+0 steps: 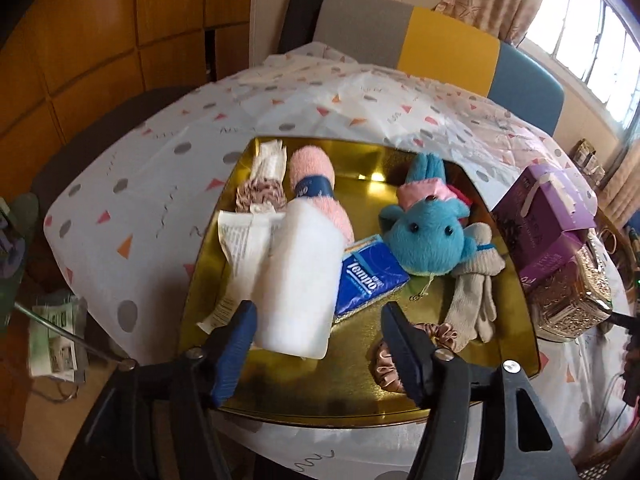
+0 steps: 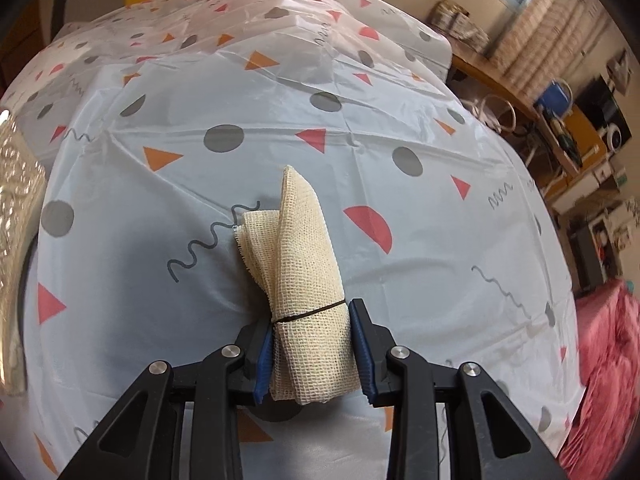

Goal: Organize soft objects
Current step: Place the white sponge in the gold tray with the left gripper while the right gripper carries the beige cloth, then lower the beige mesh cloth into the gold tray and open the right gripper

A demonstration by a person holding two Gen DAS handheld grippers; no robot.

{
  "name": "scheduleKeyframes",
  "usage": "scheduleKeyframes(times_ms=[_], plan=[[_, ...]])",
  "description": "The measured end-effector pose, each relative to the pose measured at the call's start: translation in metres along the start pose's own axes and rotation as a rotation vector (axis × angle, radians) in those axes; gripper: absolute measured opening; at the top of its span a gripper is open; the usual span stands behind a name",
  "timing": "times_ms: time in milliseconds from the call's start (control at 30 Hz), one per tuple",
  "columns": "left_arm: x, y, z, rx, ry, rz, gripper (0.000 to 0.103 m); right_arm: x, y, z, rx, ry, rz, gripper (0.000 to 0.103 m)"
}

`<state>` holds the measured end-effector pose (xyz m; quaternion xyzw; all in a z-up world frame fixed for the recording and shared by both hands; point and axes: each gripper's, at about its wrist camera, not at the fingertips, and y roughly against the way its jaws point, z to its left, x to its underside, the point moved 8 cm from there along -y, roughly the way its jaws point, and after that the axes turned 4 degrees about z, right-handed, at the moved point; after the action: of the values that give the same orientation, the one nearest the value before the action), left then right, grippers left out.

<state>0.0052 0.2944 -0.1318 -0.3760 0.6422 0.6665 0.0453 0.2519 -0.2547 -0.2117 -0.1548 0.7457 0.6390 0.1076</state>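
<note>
Blue-padded fingers of the left gripper (image 1: 320, 340) stand apart over the near part of a gold tray (image 1: 516, 320), clamped on nothing, though the lower end of a white block (image 1: 300, 280) reaches in between them, close by the left pad; I cannot tell whether it touches. That block lies across the tray's left half, over a white printed packet (image 1: 240, 248) and over the lower end of a pink rolled towel with a blue band (image 1: 316, 192). Beyond these sit a mauve ruffled scrunchie (image 1: 258, 196) and a pale wrapped bundle (image 1: 270, 160). Just right of the block lies a blue Tempo tissue pack (image 1: 370, 276), and beside that a blue plush toy (image 1: 428, 236) leans on a pair of grey knitted gloves (image 1: 474, 292). A satin scrunchie (image 1: 388, 364) lies partly hidden behind the right finger. The tray rests on a worktop covered by a patterned white cloth (image 1: 160, 184), with a purple box (image 1: 544, 216) and a glittering box (image 1: 572, 292) just off the tray's right edge. In the right wrist view, the right gripper (image 2: 314, 354) is clamped on a rolled cream gauze cloth (image 2: 304, 248) tied with a dark band, its pads pressing both sides of the roll near the bound end; the free end points away over the cloth.
</note>
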Motion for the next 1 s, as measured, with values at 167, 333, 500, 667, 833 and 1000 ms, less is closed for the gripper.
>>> scheduleKeyframes(times_ms=[167, 333, 500, 667, 833, 1000], plan=[[-0.004, 0.013, -0.002, 0.002, -0.019, -0.045, 0.071, -0.006, 0.019, 0.014, -0.067, -0.049, -0.040, 0.033], [-0.004, 0.015, -0.003, 0.029, -0.020, -0.046, 0.073, -0.025, 0.055, 0.039, -0.132, -0.034, -0.117, 0.033], [0.000, 0.018, -0.004, 0.031, -0.022, -0.046, 0.073, -0.049, 0.105, 0.071, -0.199, 0.011, -0.221, 0.033], [0.001, 0.021, -0.005, 0.017, -0.038, -0.062, 0.073, -0.066, 0.155, 0.111, -0.271, 0.071, -0.319, 0.033], [0.000, 0.021, -0.004, 0.016, -0.037, -0.065, 0.073, -0.072, 0.201, 0.158, -0.357, 0.133, -0.392, 0.033], [-0.001, 0.022, 0.004, 0.009, -0.014, -0.076, 0.073, -0.056, 0.254, 0.224, -0.469, 0.250, -0.448, 0.033]])
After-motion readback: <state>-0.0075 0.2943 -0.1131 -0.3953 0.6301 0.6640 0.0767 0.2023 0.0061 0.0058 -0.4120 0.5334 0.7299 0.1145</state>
